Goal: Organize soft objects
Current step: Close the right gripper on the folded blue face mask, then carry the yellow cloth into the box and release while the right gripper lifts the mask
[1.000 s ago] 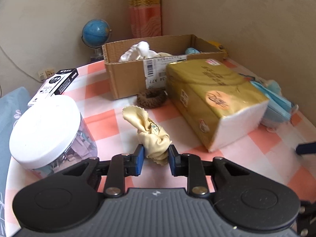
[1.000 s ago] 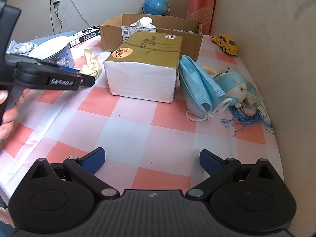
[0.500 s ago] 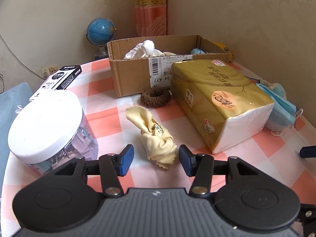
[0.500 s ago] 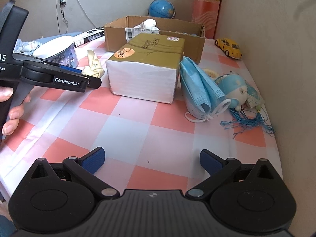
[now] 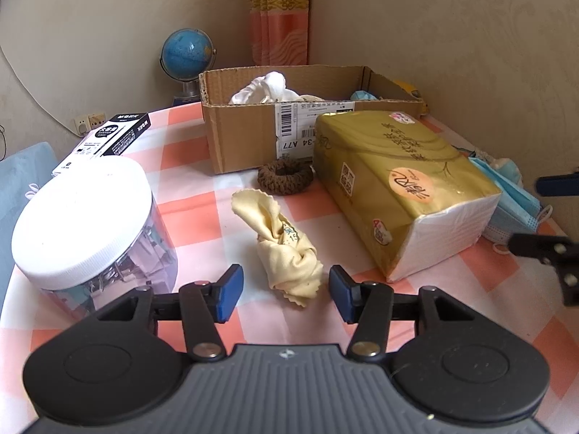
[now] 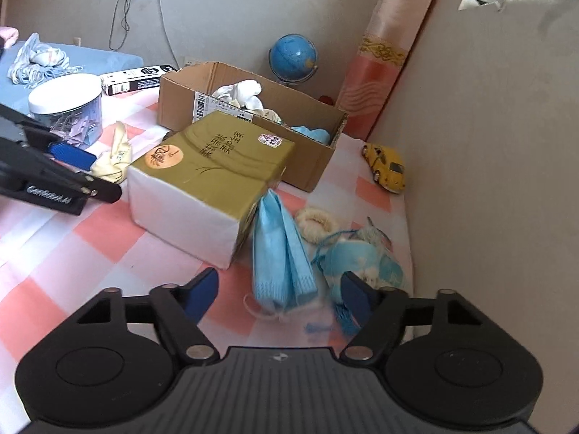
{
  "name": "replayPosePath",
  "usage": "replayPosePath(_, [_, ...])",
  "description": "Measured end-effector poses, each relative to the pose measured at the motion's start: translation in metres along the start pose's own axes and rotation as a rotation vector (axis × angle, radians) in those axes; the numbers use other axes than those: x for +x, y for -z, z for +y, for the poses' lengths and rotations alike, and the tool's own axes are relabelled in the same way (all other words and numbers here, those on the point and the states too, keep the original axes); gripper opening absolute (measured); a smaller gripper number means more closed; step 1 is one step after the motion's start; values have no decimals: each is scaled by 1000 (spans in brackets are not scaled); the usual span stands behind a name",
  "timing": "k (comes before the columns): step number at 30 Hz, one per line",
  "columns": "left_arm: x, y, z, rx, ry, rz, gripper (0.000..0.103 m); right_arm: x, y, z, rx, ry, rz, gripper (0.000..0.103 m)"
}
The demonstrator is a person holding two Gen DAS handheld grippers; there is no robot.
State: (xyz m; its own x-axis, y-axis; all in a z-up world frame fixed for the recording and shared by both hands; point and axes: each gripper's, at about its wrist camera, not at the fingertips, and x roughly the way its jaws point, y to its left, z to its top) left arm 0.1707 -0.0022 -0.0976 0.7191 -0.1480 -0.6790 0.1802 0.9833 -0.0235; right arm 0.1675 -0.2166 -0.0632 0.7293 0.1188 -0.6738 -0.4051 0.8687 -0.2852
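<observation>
Table [image 5: 188, 217], pink/white check cloth. Risk: cloth could ruck under a dragged tool and shift everything on it.

Cardboard box [image 5: 246, 137], far end, open top; white cloth and blue item already inside. Likely drop-off for soft things. Risk: light box may slide if bumped by a tool coming in low over its near wall.

Tissue pack [image 5: 401, 188], gold wrap, lies in front of box, between the two tools. Soft but bulky; prob. too wide for either tool. Blocks straight path from masks to box; load must be lifted over it or gets snagged.

Jar [image 5: 83, 220], white lid, just beside left tool. Hard item. Risk: knocked on a wide swing.

Blue face masks [image 6: 282, 256], stacked, touching tissue pack's near corner. Right tool [image 6: 278, 294] jaws have just been closing; stack's near end is between them, pads not pressing yet. Risk: thin layers separate, only top mask comes up; ear loops catch the tasselled blue plush [image 6: 365, 267] alongside.

Yellow cloth [image 5: 286, 249], crumpled, on table. Left tool [image 5: 286, 287] let go, jaws have just been opening; cloth's near end sits between pads, untouched. Risk: regrip takes only the frilled edge, cloth unfurls and drops.

Brown scrunchie [image 5: 286, 177], against box front. Small, easy to overlook.
</observation>
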Motion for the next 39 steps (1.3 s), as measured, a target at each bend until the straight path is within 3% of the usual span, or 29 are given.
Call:
replayPosePath(6, [1,-1,1,-8,0,0,53,19,2,0,4,-16,32,48])
replayPosePath(9, [1,-1,1,-11,0,0,53,21,3,-1,46,-15,54,30])
replayPosePath(12, [0,-1,1,-5,-5,-1,53,16,4,-1,80,-5,69,30])
replayPosePath(16, [1,-2,1,-2,-20,2,57,15,3,0,78,2,52,40])
replayPosePath(24, [2,-5,2,-28,-18,-3,56,28,-4,0,82,8,48,40])
replayPosePath(32, [2,-6,4,2,-3,-2,27,18,2,-1,132,29,69,32])
replayPosePath(39, [-10,-4,6,38,41,16,25,-1,11,3,182,20,89,32])
